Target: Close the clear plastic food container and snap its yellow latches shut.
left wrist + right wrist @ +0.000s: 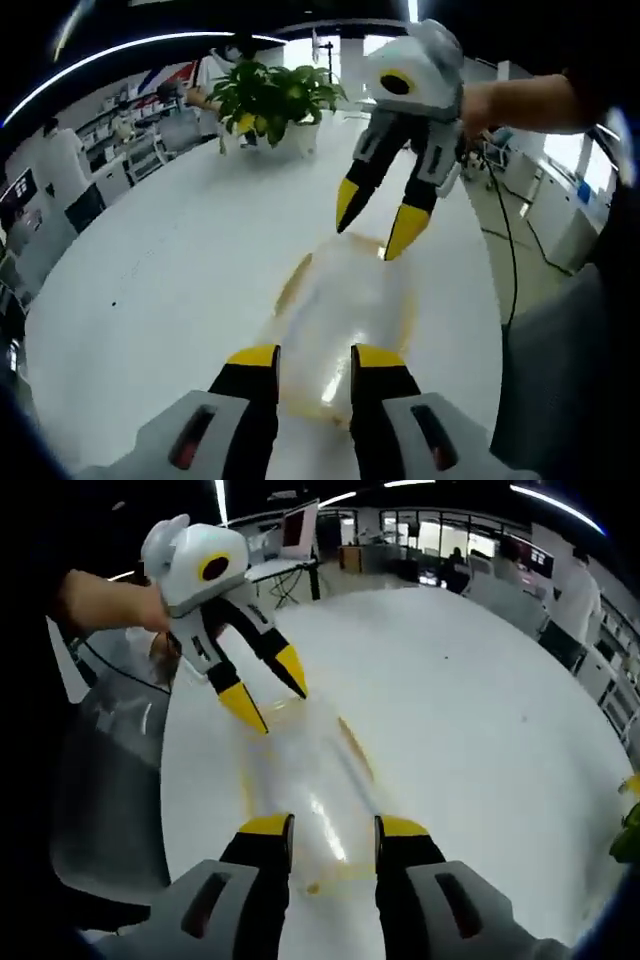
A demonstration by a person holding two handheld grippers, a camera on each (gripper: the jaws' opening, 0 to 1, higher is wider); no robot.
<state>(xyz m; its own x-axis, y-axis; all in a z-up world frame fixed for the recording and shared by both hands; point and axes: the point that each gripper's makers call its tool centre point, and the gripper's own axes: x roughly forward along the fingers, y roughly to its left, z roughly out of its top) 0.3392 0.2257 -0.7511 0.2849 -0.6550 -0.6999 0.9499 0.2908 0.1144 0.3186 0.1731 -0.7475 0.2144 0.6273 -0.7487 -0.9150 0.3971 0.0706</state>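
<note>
1. Left gripper point(313, 360), nearest in the left gripper view: jaws apart, holding nothing, straddling the near end of the clear container point(345, 315) on the white table point(180, 260).
2. Right gripper point(380, 215) at the far end, jaws spread, tips at the yellow rim.
3. Potted plant point(270, 100) behind.

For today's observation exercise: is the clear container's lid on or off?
On. The clear container lies flat on the white table with its glossy lid covering the top. Whether the yellow latches are snapped, cannot tell.
</note>
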